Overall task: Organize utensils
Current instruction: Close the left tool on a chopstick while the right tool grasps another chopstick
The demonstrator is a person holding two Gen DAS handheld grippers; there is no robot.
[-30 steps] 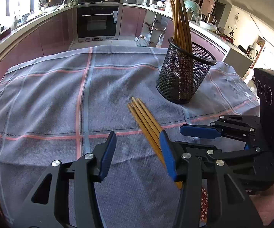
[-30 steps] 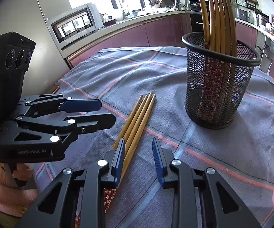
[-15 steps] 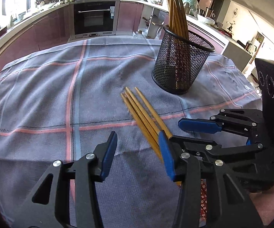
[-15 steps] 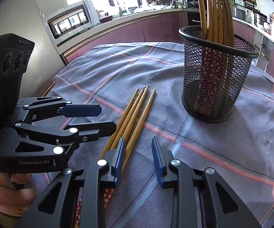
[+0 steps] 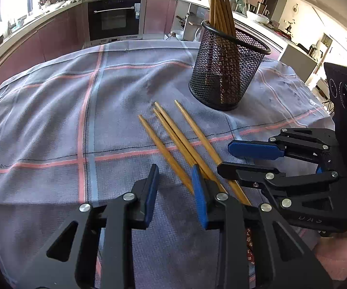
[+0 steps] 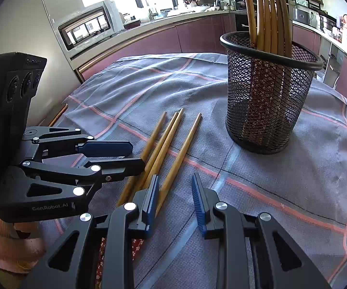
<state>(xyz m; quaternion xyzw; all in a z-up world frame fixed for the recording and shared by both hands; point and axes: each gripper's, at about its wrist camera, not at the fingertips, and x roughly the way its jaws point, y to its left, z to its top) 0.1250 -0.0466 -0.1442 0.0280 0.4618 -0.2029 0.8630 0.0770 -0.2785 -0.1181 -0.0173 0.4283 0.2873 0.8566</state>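
A kitchen table under a grey-blue checked cloth [image 5: 53,110] with pink stripes fills both views, with maroon cabinets and a built-in oven [image 5: 114,16] far behind. On it stands a black mesh cup [image 5: 226,72] that already holds several upright chopsticks, and four loose chopsticks [image 5: 173,139] lie fanned on the cloth just near of it, their thin tips pointing toward the cup. The left gripper [image 5: 176,192] hangs low over the near ends of that fan; its jaws are closing, with only bare cloth between the pads (the leftmost stick passes just under its right finger, outside the gap). The right gripper [image 6: 176,200] sits beside it at a narrow gap, also empty; the rightmost stick's shaft runs under its left finger. The step in hand looks like picking up one loose stick. To do it well, shift a gripper sideways until a single shaft lies squarely between the pads, take an outer stick since the middle two lie touching, grip near the thick end, and lift clear before tipping it into the cup, keeping the two grippers from bumping.
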